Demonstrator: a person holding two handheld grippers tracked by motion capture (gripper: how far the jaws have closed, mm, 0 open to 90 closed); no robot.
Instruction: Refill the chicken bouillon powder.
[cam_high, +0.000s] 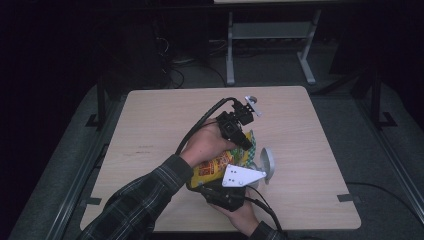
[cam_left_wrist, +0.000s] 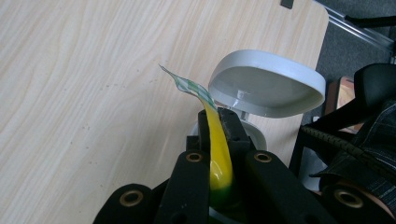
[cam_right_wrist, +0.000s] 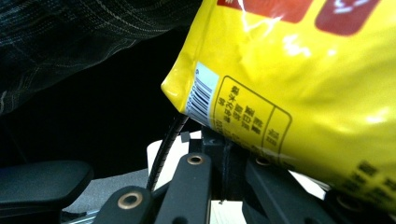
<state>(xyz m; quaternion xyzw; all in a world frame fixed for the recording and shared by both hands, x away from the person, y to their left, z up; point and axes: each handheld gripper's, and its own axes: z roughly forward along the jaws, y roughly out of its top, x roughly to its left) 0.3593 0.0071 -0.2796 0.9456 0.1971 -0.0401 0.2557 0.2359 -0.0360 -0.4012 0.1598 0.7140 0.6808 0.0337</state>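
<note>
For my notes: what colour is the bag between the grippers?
Mainly yellow, with red panels; the bag shows best in the right gripper view.

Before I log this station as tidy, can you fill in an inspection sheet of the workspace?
Surface: pale wood-grain table, bare around the work.
Job's things: yellow crinkly snack bag; grey plastic container with hinged lid open beside it.
Clutter: nothing seen.
Grippers: left tool shut on the bag's sealed edge; right tool shut at the bag's other end.
Cables: black cable trails from the left tool.
Surroundings: grey metal frame beyond the table.
</note>
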